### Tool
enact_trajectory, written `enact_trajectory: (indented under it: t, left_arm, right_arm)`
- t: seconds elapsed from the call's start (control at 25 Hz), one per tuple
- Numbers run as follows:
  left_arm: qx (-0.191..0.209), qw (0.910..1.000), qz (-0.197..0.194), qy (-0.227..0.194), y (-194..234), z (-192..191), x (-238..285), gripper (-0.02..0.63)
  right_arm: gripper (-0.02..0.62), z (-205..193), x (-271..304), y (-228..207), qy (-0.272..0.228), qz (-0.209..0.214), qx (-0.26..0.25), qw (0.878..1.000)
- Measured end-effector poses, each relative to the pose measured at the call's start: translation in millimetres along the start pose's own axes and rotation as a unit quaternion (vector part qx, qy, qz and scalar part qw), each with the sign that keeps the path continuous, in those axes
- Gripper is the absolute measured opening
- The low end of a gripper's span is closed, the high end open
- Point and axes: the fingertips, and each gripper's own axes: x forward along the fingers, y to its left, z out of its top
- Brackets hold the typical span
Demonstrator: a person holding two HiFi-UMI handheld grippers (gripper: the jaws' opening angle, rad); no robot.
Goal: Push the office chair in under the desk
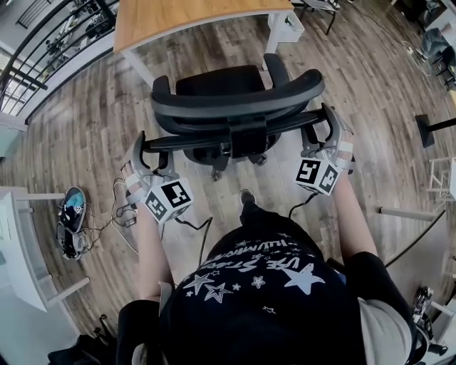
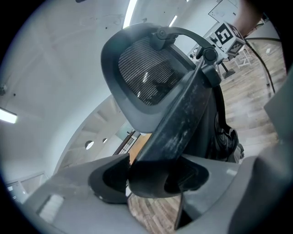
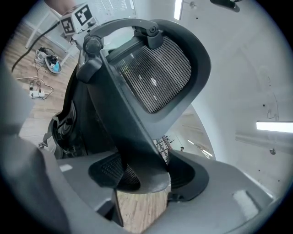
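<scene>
A black office chair [image 1: 235, 100] stands with its seat toward the wooden desk [image 1: 185, 18], a short way in front of the desk's near edge. A dark crossbar [image 1: 214, 139] runs across the chair's back. My left gripper [image 1: 142, 147] is shut on the bar's left end, and my right gripper [image 1: 329, 122] is shut on its right end. In the left gripper view the bar [image 2: 178, 123] runs up from between the pads of the left gripper [image 2: 153, 180] to the mesh backrest [image 2: 146, 77]. In the right gripper view the right gripper [image 3: 142, 176] clamps the bar [image 3: 123, 119] below the mesh backrest [image 3: 155, 77].
A white desk leg [image 1: 281, 28] stands right of the chair's path. On the floor at left lie a power strip with cables [image 1: 125, 214] and a blue-black object [image 1: 71, 210], beside a white table [image 1: 21, 242]. A black stand [image 1: 434, 128] and a white rack [image 1: 442, 178] are at right.
</scene>
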Motion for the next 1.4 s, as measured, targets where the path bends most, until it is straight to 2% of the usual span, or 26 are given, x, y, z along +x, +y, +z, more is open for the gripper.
enact_trajectory:
  t: [0.36,0.88,1.24,1.4]
  left_arm:
    - [0.008,0.9999,-0.006,0.006,-4,37,57,0.287]
    - [-0.002,0.9998,0.003,0.019,-1,54,131,0.287]
    - [-0.011,0.9995,-0.002,0.031,28,58,208,0.287]
    - [-0.013,0.9995,-0.004,0.029,39,55,231,0.287]
  right_arm:
    - [0.279,-20,74,-32,0.004,0.017,-0.001,1.000]
    - [0.281,-30,155,-48,0.004,0.012,0.005,1.000]
    - [0.282,-8,246,-61,0.021,0.027,-0.007,0.999]
    - [0.282,3,269,-64,0.020,0.028,-0.012,0.999]
